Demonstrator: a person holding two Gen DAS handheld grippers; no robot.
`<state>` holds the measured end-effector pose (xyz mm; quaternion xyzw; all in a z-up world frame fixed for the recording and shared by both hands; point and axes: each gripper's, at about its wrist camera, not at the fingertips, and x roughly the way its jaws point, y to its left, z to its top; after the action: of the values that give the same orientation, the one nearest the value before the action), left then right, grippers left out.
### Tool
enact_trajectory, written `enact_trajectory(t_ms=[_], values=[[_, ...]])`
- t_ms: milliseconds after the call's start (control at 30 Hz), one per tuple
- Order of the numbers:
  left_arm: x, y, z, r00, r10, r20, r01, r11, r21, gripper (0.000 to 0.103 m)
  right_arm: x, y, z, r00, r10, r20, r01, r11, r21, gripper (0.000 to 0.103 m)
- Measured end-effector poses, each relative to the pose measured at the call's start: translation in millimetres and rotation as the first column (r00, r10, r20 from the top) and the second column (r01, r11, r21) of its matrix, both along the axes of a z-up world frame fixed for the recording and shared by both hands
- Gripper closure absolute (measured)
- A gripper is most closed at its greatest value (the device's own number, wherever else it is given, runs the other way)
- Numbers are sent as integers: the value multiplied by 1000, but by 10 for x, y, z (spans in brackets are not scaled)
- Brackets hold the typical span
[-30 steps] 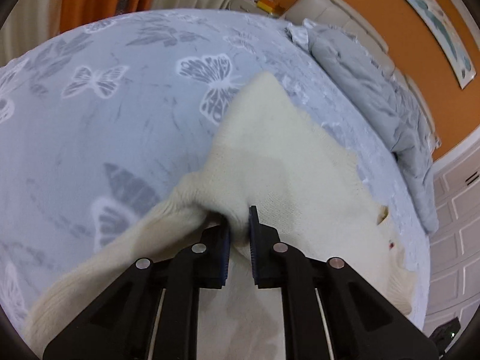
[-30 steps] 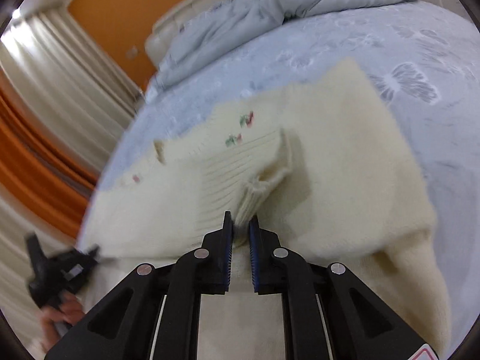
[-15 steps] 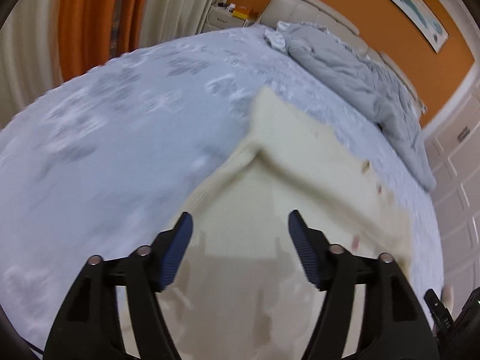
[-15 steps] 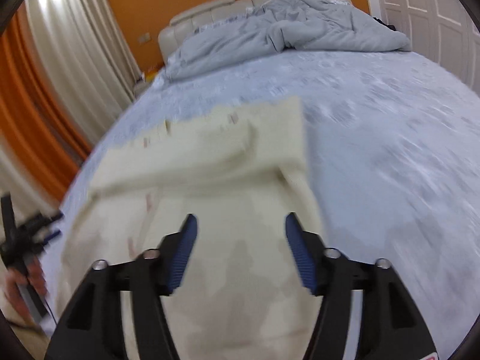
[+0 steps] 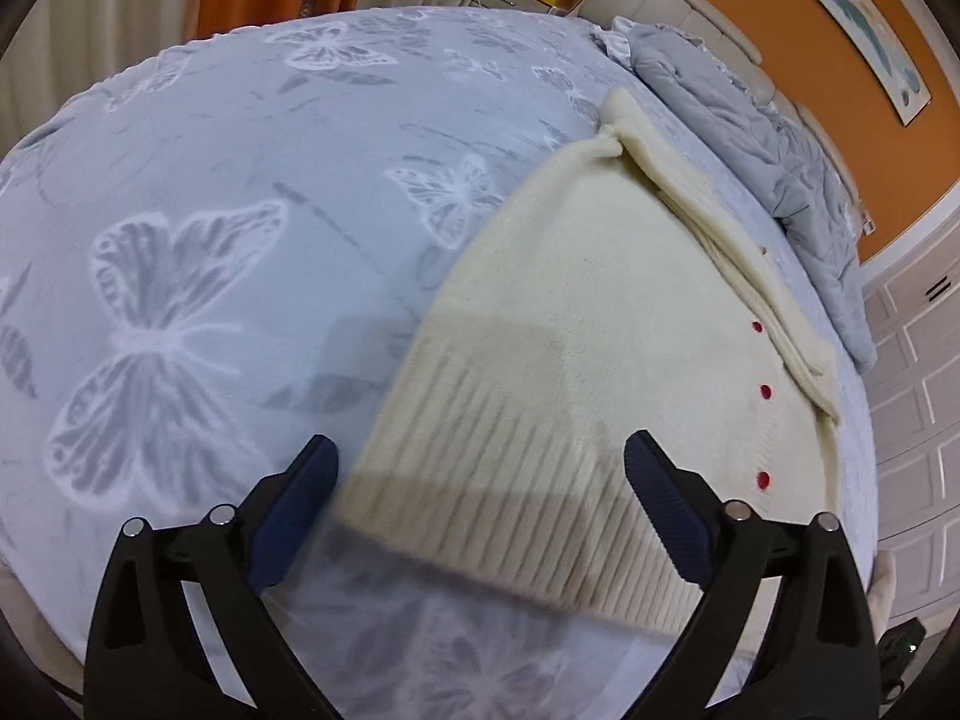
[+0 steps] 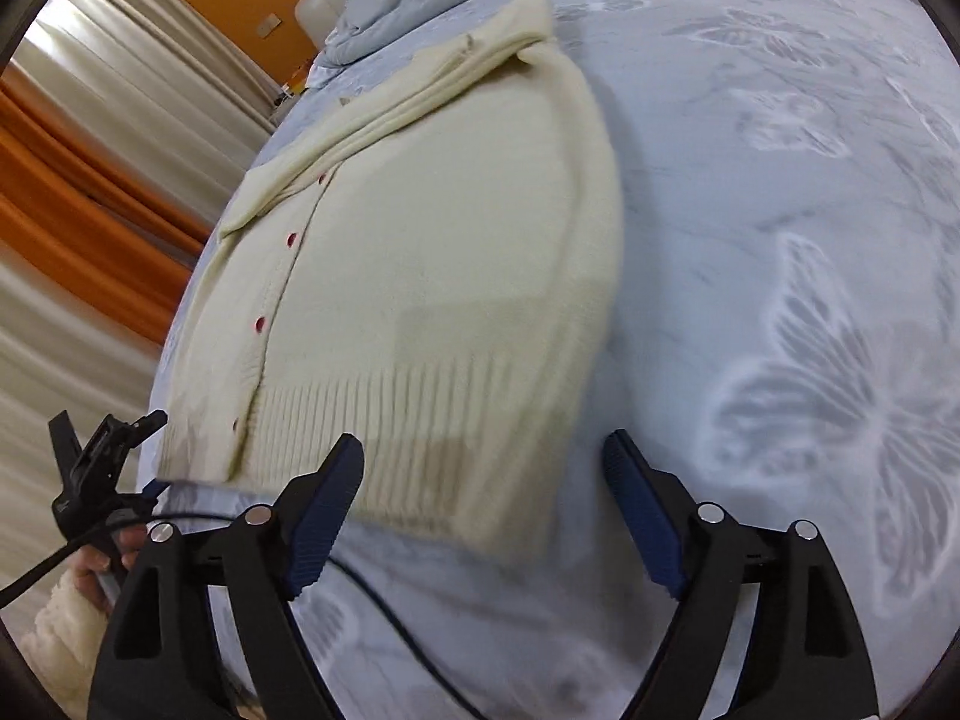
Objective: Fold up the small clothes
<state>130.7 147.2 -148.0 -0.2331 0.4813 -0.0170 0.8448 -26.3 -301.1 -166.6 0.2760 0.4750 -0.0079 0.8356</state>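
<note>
One cream ribbed-knit cardigan [image 5: 600, 324], butterfly-print bedspread [image 5: 210, 210]

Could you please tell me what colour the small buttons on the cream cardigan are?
The buttons are red, clearest in the left wrist view.

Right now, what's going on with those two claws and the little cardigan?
Left gripper open, empty. Right gripper open, empty. Cream cardigan flat on the bed, sleeves folded in, red buttons up. Nothing in the way.

- No legible text, labels, brands or numbers in either wrist view.
- Wall picture [image 5: 864, 18], far ahead and right of the left hand-held gripper [image 5: 480, 516]: shapes only, no lettering.
</note>
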Motion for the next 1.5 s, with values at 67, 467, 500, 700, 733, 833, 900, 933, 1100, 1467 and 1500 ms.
enact_trajectory(t_ms=[67, 467, 500, 700, 733, 833, 900, 933, 1100, 1467, 1500], values=[[85, -63, 10, 1000, -1, -14, 1, 1000, 22, 12, 61, 37, 13, 1000, -8, -1, 8, 1000, -15, 30], [-269, 152, 733, 998, -68, 6, 68, 983, -168, 95, -279, -152, 856, 984, -65, 165, 51, 995, 86, 96], [-384, 158, 806, 997, -78, 9, 78, 982, -172, 95, -352, -183, 917, 983, -61, 173, 47, 996, 80, 96], [-1311, 302, 997, 989, -144, -31, 136, 975, -176, 95, -1141, -166, 1074, 996, 25, 83, -31, 997, 72, 96], [-1506, 349, 1020, 988, -151, -41, 141, 973, -185, 95, -1284, -153, 1078, 997, 39, 65, -44, 996, 74, 96], [-2021, 461, 1103, 985, -158, -72, 138, 964, -226, 95, -1902, -51, 1190, 997, 71, 17, -72, 993, 92, 95], [-2279, 481, 1240, 987, -143, -72, 120, 957, -263, 95, -2161, 13, 1384, 997, 76, 33, -79, 992, 99, 95], [-2326, 460, 1297, 988, -137, -64, 115, 956, -271, 95, -2199, 32, 1460, 996, 74, 51, -79, 993, 93, 95], [-1673, 172, 1842, 972, -187, 141, 214, 955, -207, 94, -1545, -167, 1998, 963, 87, 254, -77, 996, -50, 95], [788, -580, 1251, 998, -15, 66, 8, 994, 112, 61, 758, -932, 1426, 961, -203, 190, 227, 967, -115, 77], [723, -532, 1239, 996, -12, 88, 3, 995, 101, 50, 656, -900, 1423, 956, -202, 212, 227, 968, -104, 62]])
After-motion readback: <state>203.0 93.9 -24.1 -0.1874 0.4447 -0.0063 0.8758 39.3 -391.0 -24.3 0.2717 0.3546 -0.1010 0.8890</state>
